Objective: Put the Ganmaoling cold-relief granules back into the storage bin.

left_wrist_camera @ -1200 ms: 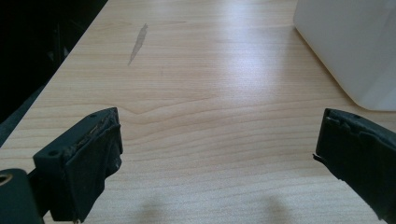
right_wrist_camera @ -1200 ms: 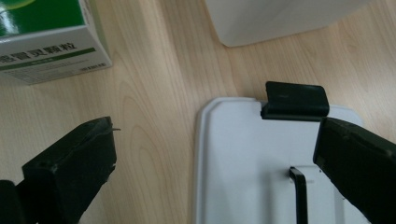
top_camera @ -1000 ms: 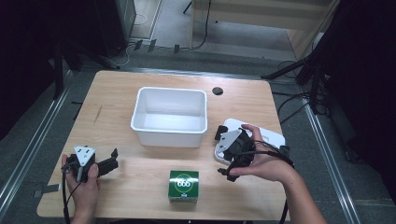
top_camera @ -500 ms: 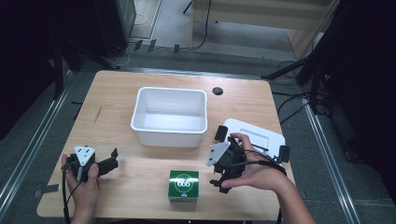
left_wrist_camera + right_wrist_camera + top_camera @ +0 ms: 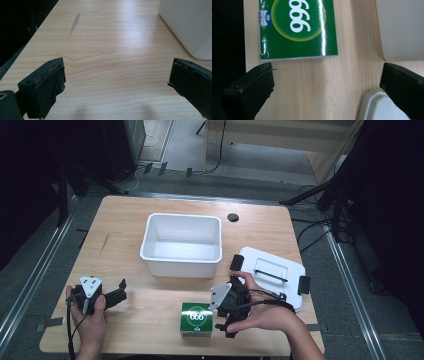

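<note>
One green box (image 5: 196,319) lies flat on the table (image 5: 125,227) in the lower middle of the high view, close to the table's near edge. One white tub (image 5: 182,243) stands open at the centre, and one white lid (image 5: 272,274) with black clips lies to its right, reaching toward the table's right edge. Two hand-held grippers are in use. The right hand-held gripper (image 5: 223,316) sits just right of the box, tipped down toward it, the hand (image 5: 262,312) wrapped around it from the lower right. In the right gripper view its jaws stand wide apart with bare wood between them, the box (image 5: 298,28) just beyond the tips and nothing clamped. The left hand-held gripper (image 5: 120,291) is at the lower left of the high view, held low near the table's front corner and pointing right. Its jaws are also spread apart over bare wood, the tub's wall (image 5: 190,25) at the upper right of the left gripper view. Open tabletop stretches between the left hand-held gripper and the box, and across the whole left side.
</note>
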Demonstrator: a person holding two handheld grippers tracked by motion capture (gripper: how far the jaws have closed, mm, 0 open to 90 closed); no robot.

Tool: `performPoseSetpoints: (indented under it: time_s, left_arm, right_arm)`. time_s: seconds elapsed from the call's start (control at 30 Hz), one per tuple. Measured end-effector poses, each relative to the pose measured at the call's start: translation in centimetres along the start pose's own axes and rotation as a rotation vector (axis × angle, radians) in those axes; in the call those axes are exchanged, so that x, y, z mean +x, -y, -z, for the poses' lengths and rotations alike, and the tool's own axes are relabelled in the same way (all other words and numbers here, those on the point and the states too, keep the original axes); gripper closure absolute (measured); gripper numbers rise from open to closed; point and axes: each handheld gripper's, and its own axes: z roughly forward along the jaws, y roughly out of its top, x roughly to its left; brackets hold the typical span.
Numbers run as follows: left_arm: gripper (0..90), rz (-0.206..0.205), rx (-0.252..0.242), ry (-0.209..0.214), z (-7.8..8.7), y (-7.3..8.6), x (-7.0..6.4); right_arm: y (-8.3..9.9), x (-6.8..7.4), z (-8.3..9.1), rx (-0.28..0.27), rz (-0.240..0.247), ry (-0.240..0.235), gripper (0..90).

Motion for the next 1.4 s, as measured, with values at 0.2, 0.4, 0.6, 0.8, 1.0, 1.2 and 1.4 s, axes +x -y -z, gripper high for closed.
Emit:
performPoseSetpoints:
  time_s: [0.2, 0.4, 0.6, 0.8, 1.0, 1.2, 1.4]
  left_arm:
    - [1.2, 0.003, 0.002, 0.002, 0.0, 0.0, 0.0]
    - [1.2, 0.006, 0.002, 0.004, 0.0, 0.0, 0.1]
    - [1.2, 0.007, 0.001, 0.004, 0.0, 0.0, 0.1]
    - [1.2, 0.007, 0.001, 0.003, 0.0, 0.0, 0.1]
    - [1.2, 0.009, 0.001, 0.003, 0.0, 0.0, 0.1]
    - [1.2, 0.012, 0.000, 0.004, -0.1, 0.0, 0.1]
    - [1.2, 0.013, -0.001, 0.004, -0.1, 0.0, 0.1]
  right_arm:
    - [-0.9, 0.5, -0.6, 0.002, 0.018, -0.017, 0.0]
    - [-1.8, 0.8, -1.2, -0.002, 0.042, -0.030, 0.0]
    - [-2.6, 1.0, -1.6, -0.014, 0.052, -0.053, 0.0]
    - [-3.3, 1.5, -2.2, 0.000, 0.072, -0.068, 0.0]
    - [-3.6, 1.5, -3.1, 0.006, 0.070, -0.084, 0.0]
    - [-3.9, 1.8, -4.0, 0.028, 0.064, -0.109, 0.0]
    - [-3.9, 1.8, -4.7, 0.043, 0.076, -0.121, 0.0]
